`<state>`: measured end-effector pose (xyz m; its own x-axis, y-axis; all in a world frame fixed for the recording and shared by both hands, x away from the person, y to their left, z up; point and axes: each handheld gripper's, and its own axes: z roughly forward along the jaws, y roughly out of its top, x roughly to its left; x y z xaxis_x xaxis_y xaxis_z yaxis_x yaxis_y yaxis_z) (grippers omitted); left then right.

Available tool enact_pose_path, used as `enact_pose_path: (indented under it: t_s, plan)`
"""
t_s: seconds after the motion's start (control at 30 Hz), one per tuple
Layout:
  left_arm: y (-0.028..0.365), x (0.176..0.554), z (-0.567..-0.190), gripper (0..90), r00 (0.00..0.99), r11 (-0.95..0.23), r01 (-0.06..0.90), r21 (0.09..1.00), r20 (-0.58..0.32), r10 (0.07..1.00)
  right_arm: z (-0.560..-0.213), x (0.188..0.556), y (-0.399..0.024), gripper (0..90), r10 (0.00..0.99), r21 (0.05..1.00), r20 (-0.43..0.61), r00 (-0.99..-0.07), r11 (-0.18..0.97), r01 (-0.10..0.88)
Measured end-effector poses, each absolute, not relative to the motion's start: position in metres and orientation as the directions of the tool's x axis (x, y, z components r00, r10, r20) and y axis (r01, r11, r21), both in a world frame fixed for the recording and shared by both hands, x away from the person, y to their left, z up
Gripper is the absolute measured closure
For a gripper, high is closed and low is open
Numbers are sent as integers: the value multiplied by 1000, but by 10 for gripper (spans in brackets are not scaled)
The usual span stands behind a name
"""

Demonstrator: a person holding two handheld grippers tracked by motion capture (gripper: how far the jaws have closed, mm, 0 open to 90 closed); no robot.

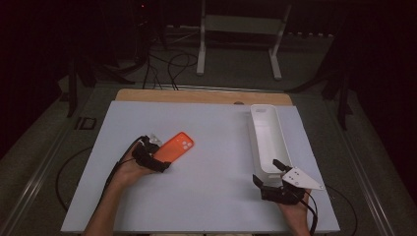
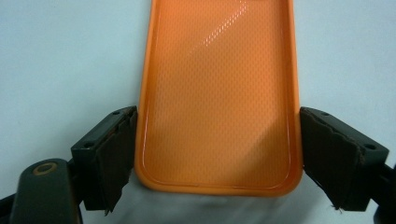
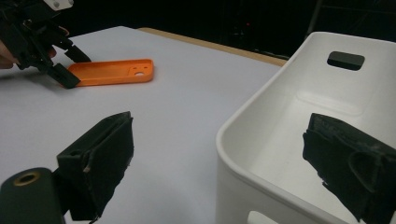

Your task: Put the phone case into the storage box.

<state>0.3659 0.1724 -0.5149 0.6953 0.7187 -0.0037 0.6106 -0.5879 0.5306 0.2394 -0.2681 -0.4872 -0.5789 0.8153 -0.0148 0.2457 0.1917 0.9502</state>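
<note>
Landmark: the white bin, long and narrow, lying on the right half of the pale table; every place below is told from it.

Phone case: the orange phone case lies flat on the table well to the left of the bin, open side up, its camera cut-out at the end away from me. In the left gripper view its inner face shows a fine dotted pattern and a raised rim.

My left gripper: my left gripper is at the near end of the case, far to the left of the bin. Its jaws straddle that end, one on each long edge; both pads sit right against the rim, so I read them as pinching the case across its width.

My right gripper: my right gripper sits at the near end of the bin. Its jaws are spread wide, one outside the bin's left wall over the table, the other over the bin's inside, with the rim between them and neither pad touching it.

Bin details: a slot handle is cut in the far wall; what I can see of the inside is bare white.

My hands: my left hand and my right hand come in from the near edge of the table.
</note>
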Motion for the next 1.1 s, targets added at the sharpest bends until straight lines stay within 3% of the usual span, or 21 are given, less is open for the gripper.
enact_pose_path:
  t_s: [1.1]
  plan:
    - [180, 349, -483, 167, 656, -503, 555, 662, 24, 755, -486, 240, -268, 88, 815, 951, -7, -580, 184, 247]
